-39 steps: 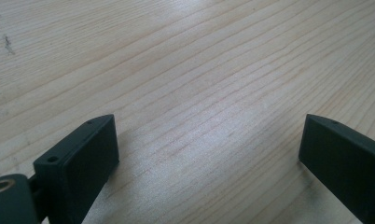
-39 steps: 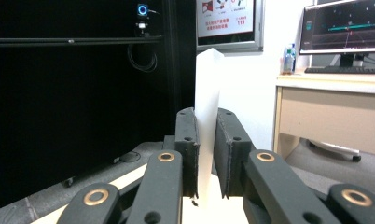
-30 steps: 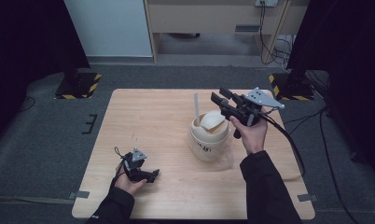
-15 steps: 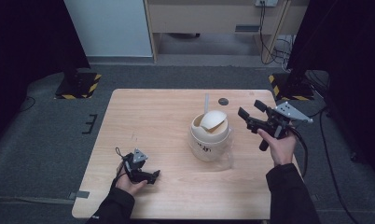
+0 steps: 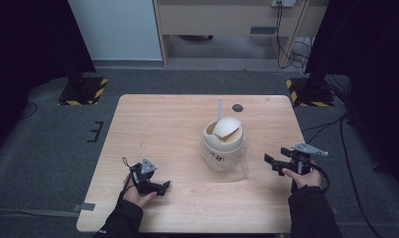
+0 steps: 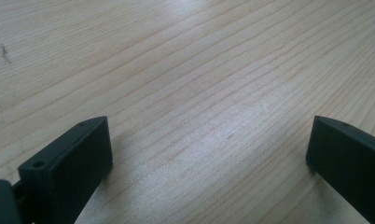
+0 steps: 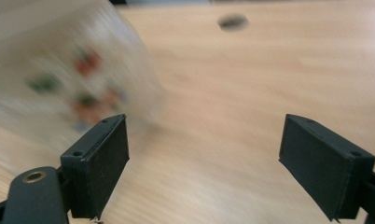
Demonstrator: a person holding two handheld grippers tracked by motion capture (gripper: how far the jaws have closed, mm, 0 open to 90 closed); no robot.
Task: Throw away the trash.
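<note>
Cream ceramic jar point(image 5: 222, 144) with its tilted lid stands upright mid-table, inside a clear plastic bag. Your right gripper point(image 5: 275, 162), jaws spread wide and empty, sits just right of it, nearer than your left gripper point(image 5: 160, 187), likewise open.

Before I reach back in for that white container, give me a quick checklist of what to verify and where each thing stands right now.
1. Right gripper open and empty: ok, its fingers stand wide apart with nothing between them.
2. Left gripper open and empty: ok, bare table between its fingers.
3. White container upright: ok, standing near the table's middle.
4. Right gripper clear of the container: ok, off to its right, apart from it.
5. Clear plastic around the container: cannot tell where its edges run.
6. Dark round spot behind the container: ok, out of the path.
</note>
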